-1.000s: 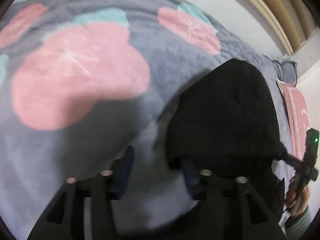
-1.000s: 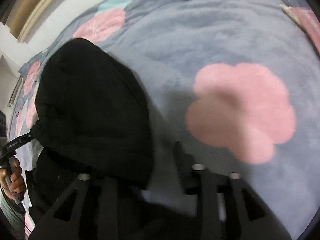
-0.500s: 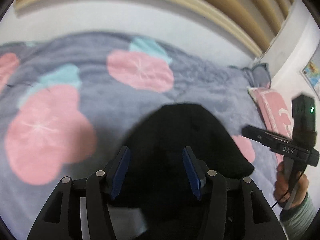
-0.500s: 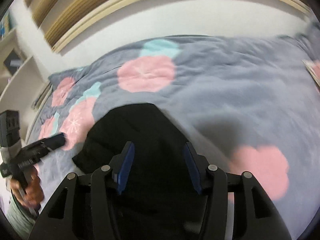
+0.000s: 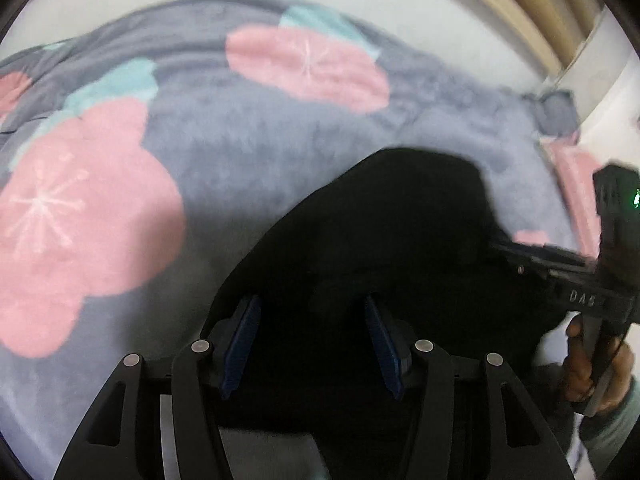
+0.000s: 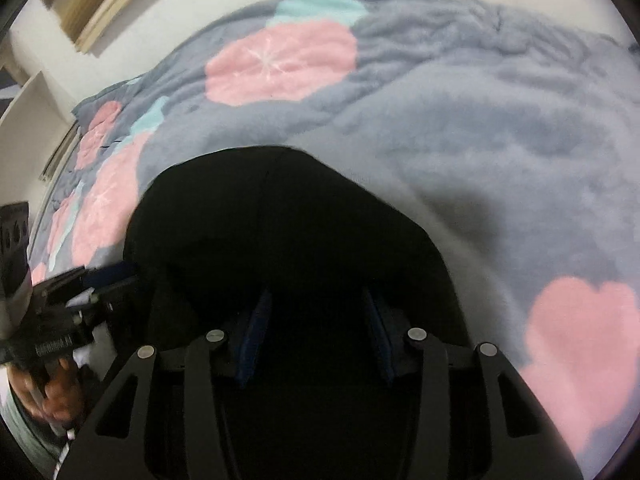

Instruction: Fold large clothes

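A black garment lies in a rounded heap on the grey blanket; it also shows in the right wrist view. My left gripper is open, its blue pads spread over the garment's near edge. My right gripper is open too, pads apart above the same cloth. The right gripper shows from the side in the left wrist view, touching the garment's right edge. The left gripper shows in the right wrist view at the garment's left edge.
The grey fleece blanket with pink and teal flowers covers the bed. A white wall and wooden slats stand behind. A pink pillow lies at the right. White shelves stand at the left.
A second ago both grippers held the garment's edges low over the blanket. Both have since opened, let go and pulled back, and the garment lies in a heap.
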A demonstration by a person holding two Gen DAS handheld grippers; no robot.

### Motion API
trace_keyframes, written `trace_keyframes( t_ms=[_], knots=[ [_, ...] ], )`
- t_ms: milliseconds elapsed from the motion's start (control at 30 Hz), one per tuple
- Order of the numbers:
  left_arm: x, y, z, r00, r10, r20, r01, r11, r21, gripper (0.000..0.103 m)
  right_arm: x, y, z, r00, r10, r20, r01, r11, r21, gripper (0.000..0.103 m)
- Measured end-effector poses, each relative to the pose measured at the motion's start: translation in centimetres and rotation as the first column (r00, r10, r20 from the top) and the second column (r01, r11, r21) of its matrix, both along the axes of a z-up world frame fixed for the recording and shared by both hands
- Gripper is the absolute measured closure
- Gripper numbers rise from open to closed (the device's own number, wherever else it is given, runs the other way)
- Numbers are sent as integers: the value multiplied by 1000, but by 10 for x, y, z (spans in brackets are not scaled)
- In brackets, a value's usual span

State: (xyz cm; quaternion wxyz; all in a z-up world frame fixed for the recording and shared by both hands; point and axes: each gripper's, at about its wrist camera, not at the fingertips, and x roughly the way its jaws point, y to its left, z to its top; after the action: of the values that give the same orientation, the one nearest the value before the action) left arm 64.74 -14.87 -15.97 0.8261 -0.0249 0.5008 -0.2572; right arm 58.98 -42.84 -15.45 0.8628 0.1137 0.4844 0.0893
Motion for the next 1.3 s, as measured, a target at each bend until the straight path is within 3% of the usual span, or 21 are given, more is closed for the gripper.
trace_keyframes(
  t_ms=[133, 200, 267, 333, 400, 433, 567, 667, 733, 833, 933, 1100, 1300],
  knots=[
    [-21, 22, 33, 998, -3, 57, 7, 997, -76, 47, -48, -17, 37, 998, -3, 68, 4, 1000, -21, 52],
    [-27, 28, 36, 998, -5, 55, 10, 995, -99, 47, -62, -22, 37, 998, -16, 64, 17, 1000, -23, 52],
    [-23, 29, 25, 999, 6, 38, -3, 996, -88, 47, -61, -24, 21, 1000, -18, 18, 18, 999, -38, 52],
    [-13, 27, -2, 998, 39, -39, -41, 998, -46, 47, -58, -27, -8, 998, -23, -55, 20, 998, -55, 52],
    [-2, 22, -37, 993, 62, -104, -59, 998, 35, 47, -51, -25, -40, 993, -27, -111, 23, 999, -40, 53],
    [-1, 20, -46, 992, 76, -97, -69, 994, 81, 39, -50, -27, -51, 992, -40, -117, 37, 999, -21, 53],
    [7, 34, -51, 984, 90, -156, -92, 996, -4, 38, -52, -33, -53, 993, -64, -101, 67, 998, 19, 53],
    [1, 42, -40, 988, 80, -130, -85, 996, -36, 38, -56, -36, -46, 993, -44, -107, 47, 999, 23, 53],
    [-7, 51, -16, 996, 57, -66, -61, 996, -65, 38, -59, -44, -33, 993, -28, -116, 36, 997, 63, 50],
    [-6, 59, 18, 1000, 17, 9, -16, 994, -107, 37, -59, -60, -7, 998, -6, -58, 15, 989, 145, 42],
    [18, 54, 37, 1000, -16, 23, 18, 994, -109, 30, -43, -72, 13, 1000, -8, -21, 12, 987, 162, 32],
    [66, 25, 24, 989, -126, -74, 117, 986, -117, 30, 1, -76, 18, 1000, 18, -13, -15, 988, 155, 32],
    [88, -15, -11, 940, -278, -196, 241, 951, -195, 30, 36, -49, -1, 991, 122, -52, -112, 979, 170, 32]
  ],
)
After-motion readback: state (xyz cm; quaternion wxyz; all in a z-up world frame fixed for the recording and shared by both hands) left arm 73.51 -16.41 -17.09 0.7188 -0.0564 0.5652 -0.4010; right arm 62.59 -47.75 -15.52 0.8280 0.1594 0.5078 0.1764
